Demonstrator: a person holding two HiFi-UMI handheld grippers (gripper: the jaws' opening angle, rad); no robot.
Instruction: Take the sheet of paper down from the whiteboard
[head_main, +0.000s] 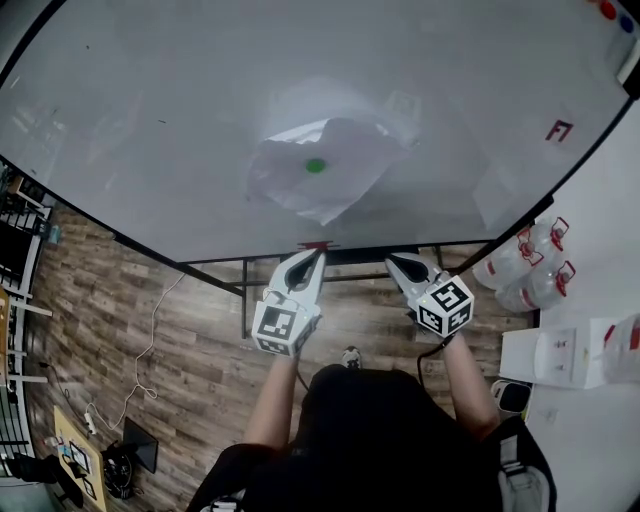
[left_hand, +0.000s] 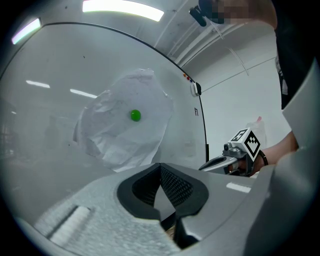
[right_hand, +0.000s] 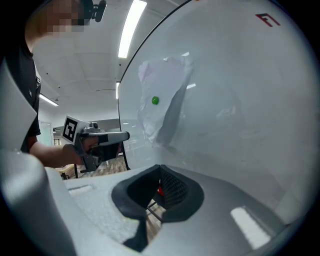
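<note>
- Far left on my head view, a wood-plank floor (head_main: 120, 300) shows below the board's edge, with a thin pale cable (head_main: 150, 335) trailing across it.
- The whiteboard (head_main: 140, 120) fills the upper part of that view, its dark frame running along the bottom edge.
- My left gripper (head_main: 318, 252) sits just under the board's lower edge, pointing at it. In the left gripper view its claw is pressed together at the tips with nothing pinched.
- The sheet of paper (head_main: 300, 192) is still up on the whiteboard, near the middle and above both grippers. It is crumpled, with its edges lifting off the surface. A small green magnet (head_main: 316, 166) sits on it, left of its centre.
- Neither gripper touches the sheet; both are clear of its lowest corner.
- My right gripper (head_main: 392, 258) is just beside the left one, aimed at the board too. The right gripper view shows its claw closed tip to tip and empty, with a bit of floor visible through the gap behind the pads.
- Further right there is a red mark (head_main: 559, 130) drawn on the board near its edge.
- Off the board's right side, clear water bottles (head_main: 530, 265) with red handles stand on the floor.
</note>
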